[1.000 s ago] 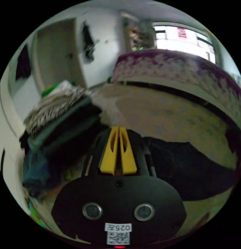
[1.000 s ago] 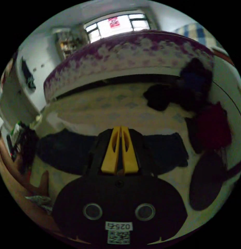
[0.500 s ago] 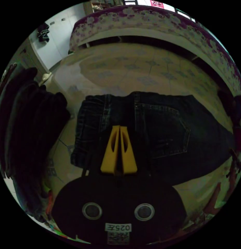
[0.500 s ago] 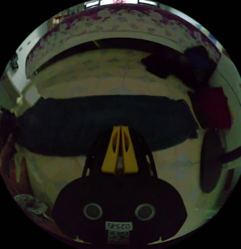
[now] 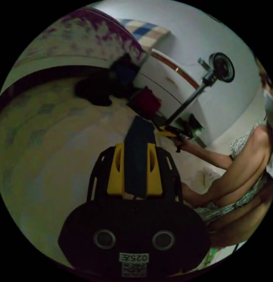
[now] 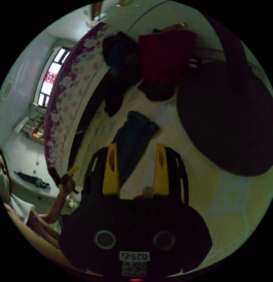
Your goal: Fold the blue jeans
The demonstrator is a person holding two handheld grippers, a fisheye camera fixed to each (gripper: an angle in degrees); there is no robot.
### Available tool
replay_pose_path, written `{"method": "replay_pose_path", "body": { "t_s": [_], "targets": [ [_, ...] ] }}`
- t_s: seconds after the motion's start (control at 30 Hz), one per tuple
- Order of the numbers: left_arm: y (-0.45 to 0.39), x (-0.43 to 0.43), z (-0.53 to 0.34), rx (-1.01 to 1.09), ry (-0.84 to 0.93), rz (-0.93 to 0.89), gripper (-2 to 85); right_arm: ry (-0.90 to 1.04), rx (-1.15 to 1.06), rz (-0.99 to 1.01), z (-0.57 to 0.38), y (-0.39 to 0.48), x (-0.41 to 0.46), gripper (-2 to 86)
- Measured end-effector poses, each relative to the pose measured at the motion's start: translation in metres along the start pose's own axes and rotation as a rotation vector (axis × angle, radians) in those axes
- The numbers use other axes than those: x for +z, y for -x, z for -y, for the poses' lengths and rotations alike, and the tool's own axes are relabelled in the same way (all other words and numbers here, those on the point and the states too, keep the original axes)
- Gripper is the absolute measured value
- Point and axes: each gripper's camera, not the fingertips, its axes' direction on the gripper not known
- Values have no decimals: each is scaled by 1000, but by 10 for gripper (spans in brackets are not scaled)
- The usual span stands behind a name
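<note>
The blue jeans run as a long narrow band away from me over the pale tiled floor. My left gripper is shut on the near end of that band, its yellow jaws pressing both sides. In the left gripper view, the right gripper sits in a hand by the far end of the jeans. In the right gripper view, the jeans lie stretched on the floor, hem end away from me. My right gripper is open, jaws wide apart, with the band passing between them near one jaw. The left gripper shows, held in a hand.
A pile of dark clothes and a red garment lie by a bed with a purple flowered cover. A standing fan has its wide dark base close beside the jeans. A person sits nearby.
Both cameras have swung round. The left gripper, shut on nothing before, now grips the jeans. The right gripper's jaws have opened. The jeans, spread wide earlier, now form a narrow band.
</note>
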Motion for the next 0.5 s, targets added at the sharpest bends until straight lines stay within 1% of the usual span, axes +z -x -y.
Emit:
{"method": "replay_pose_path", "body": {
  "t_s": [0.03, 0.1, 0.13, 0.17, 0.3, 0.33, 0.37, 0.43, 0.5],
  "targets": [
    [9, 24, 15, 24, 49, -19, 102, -6, 19, 18, 3, -6, 0, 171],
    [44, 115, 68, 43, 208, -118, 110, -30, 54, 60, 13, -24, -1, 150],
    [51, 134, 79, 37, 229, -134, 111, -36, 60, 72, 14, -27, -1, 146],
    [63, 173, 98, 32, 258, -155, 113, -40, 67, 91, 17, -32, -2, 140],
    [69, 293, 135, 136, 419, -187, 111, -56, 87, 135, 28, -43, 1, 134],
    [67, 308, 135, 153, 443, -198, 110, -58, 85, 141, 29, -43, 3, 130],
    [63, 337, 134, 183, 513, -219, 104, -52, 71, 148, 32, -43, 7, 122],
    [62, 359, 134, 193, 511, -218, 90, -43, 53, 111, 35, -39, 13, 94],
    [75, 373, 130, 195, 556, -243, 70, -48, 46, 59, 32, -37, 19, 47]
  ]
}}
